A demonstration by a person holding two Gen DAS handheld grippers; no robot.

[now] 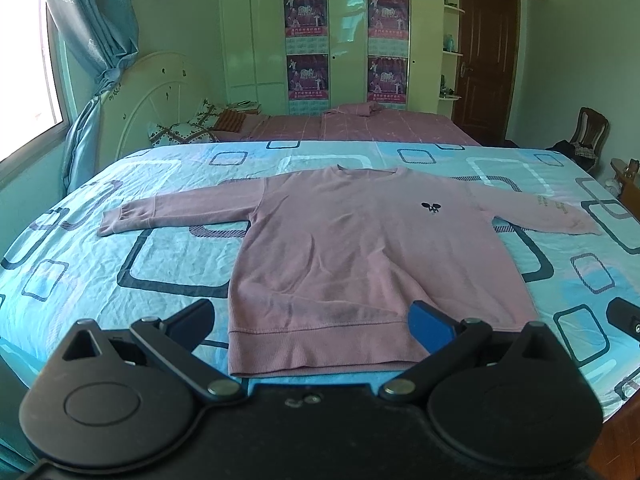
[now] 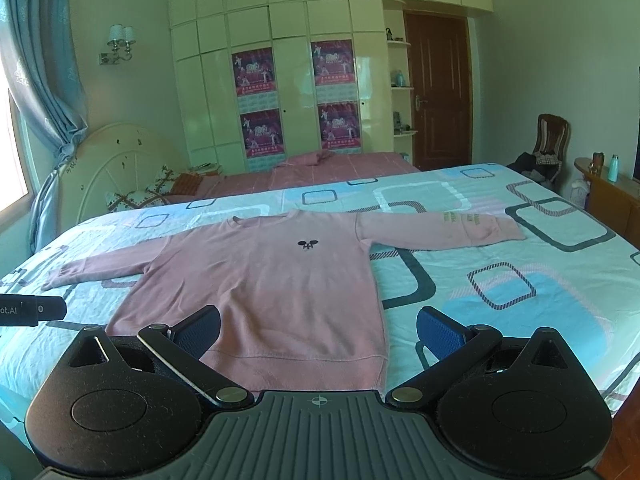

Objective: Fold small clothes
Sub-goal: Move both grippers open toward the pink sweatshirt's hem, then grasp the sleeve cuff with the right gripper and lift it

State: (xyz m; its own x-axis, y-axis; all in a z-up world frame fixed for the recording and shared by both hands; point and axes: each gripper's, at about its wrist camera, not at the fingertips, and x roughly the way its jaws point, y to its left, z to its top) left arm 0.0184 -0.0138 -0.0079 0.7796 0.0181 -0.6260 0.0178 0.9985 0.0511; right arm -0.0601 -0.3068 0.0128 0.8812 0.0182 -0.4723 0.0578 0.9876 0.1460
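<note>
You see the bed [image 1: 168, 280] in its blue patterned sheet, with the pink sweatshirt [image 1: 360, 248] spread flat at its middle.

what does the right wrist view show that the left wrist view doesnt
Only the right wrist view shows the teal bottle on the wooden sideboard, and the left gripper's tip. Only the left wrist view shows the bright window, and the right gripper's tip. Both show the pink sweatshirt spread flat, sleeves out, on the patterned bedsheet, with the left gripper and right gripper open.

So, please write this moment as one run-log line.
stage: start | sweater: flat, unfolded, on bed | left claw: open | right claw: open
</note>
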